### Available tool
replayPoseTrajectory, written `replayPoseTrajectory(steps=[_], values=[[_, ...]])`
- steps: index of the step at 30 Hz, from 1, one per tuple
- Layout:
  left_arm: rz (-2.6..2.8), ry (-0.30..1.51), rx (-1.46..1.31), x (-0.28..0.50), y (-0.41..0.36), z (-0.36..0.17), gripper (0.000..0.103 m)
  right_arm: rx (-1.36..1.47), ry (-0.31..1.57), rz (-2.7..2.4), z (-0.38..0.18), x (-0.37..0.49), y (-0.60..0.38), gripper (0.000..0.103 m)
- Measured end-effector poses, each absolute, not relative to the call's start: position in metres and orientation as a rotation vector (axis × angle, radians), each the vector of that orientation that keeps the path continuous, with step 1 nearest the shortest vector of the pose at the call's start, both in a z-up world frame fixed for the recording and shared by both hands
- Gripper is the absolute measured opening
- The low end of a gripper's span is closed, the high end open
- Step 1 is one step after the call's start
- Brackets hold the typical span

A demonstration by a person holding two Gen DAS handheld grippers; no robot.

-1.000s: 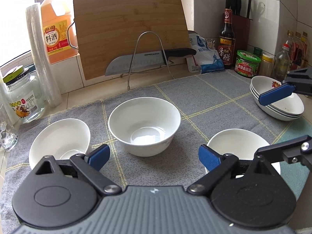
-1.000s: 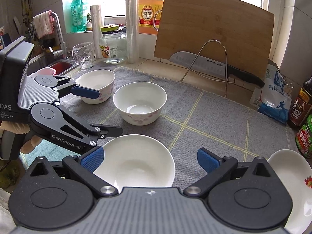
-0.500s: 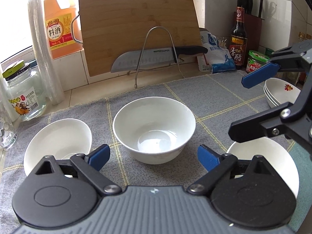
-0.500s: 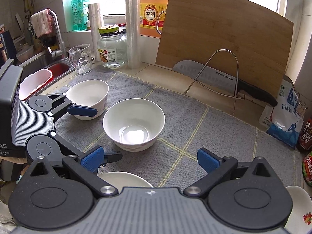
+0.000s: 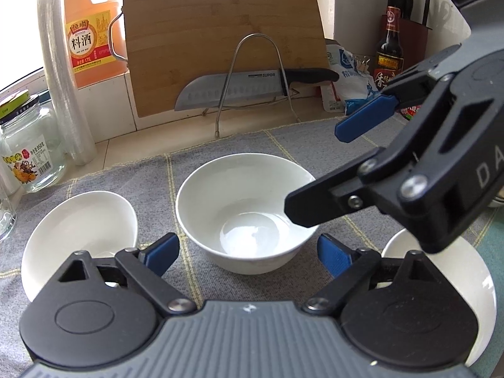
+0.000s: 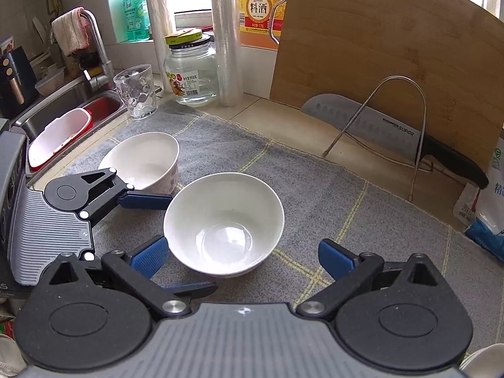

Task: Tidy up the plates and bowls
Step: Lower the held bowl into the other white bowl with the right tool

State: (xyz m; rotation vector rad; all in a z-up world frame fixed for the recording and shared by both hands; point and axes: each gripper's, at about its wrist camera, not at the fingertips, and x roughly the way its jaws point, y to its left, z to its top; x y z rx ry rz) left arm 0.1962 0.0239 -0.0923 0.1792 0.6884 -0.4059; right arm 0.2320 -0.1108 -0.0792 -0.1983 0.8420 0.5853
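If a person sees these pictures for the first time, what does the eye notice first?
First comes the white bowl in the middle of the grey cloth, with both open grippers pointed at it: the right gripper from the near side and the left gripper from the left. A second bowl stands behind, nearer the sink. At the back, a big knife rests against the wooden cutting board.

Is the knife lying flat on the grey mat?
No. The knife stands on edge against the cutting board, behind the wire rack, off the mat.
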Motion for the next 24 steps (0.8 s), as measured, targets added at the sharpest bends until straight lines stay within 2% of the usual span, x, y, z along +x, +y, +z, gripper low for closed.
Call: replayPoseTrajectory(steps=[9,24], values=[[-0.409,0.702,0.168,0.201,0.023,-0.094,0.088,-0.200,0.894,0.623,-0.094,0.268,-0.097,0.098],[-0.419,0.702,0.177,0.203,0.023,-0.093,0.087,-0.217,0.951,0.678,-0.106,0.291,-0.083,0.075]])
